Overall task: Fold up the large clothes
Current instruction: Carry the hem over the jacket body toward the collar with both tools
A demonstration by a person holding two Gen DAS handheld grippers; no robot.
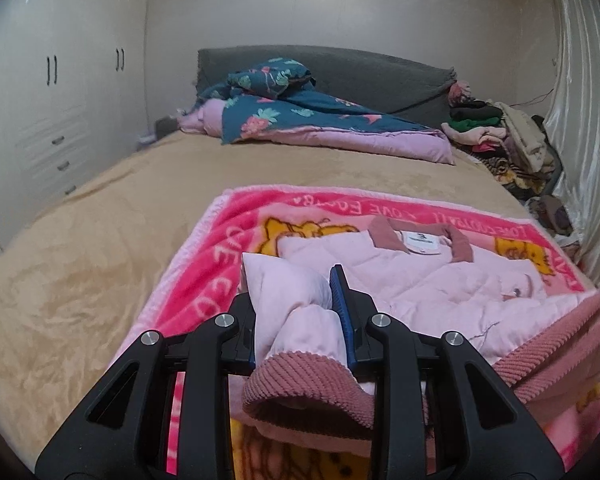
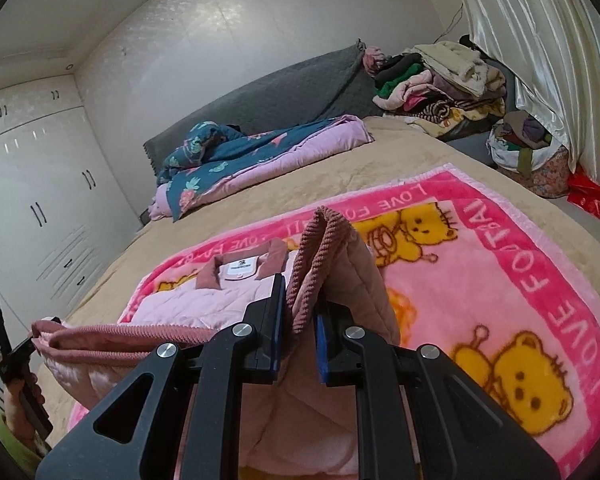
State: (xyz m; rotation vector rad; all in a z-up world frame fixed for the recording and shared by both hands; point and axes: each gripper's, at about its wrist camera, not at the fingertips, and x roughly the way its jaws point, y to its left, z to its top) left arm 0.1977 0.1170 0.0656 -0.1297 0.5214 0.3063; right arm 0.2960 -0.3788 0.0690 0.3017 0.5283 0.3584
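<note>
A pale pink quilted jacket (image 1: 440, 280) with dusty-rose corduroy trim is spread on a bright pink teddy-bear blanket (image 2: 500, 280), collar (image 1: 384, 234) toward the headboard and a white label visible inside the neck. The blanket is laid over the tan cover of the bed (image 1: 100, 240).

One sleeve (image 1: 300, 320) is clamped between the blue-padded fingers of the left tool (image 1: 296, 304), with the ribbed corduroy cuff (image 1: 300, 392) hanging toward the camera. The jacket's corduroy-edged hem is pinched by the right tool (image 2: 300, 316), and the fabric is lifted into a peak above the fingers. From that peak the hem is seen stretched toward the left tool (image 2: 8, 356), which is visible at the left edge of the right wrist view.

Farther up the bed, a teal floral quilt (image 1: 300, 116) with a lilac underside is bunched against a grey headboard (image 1: 380, 72). A heap of mixed clothes (image 2: 440, 80) is stacked at the bed's far right corner, beside a shiny cream curtain (image 2: 540, 60). White wardrobes (image 1: 60, 80) with dark handles are ranged along the left wall.
</note>
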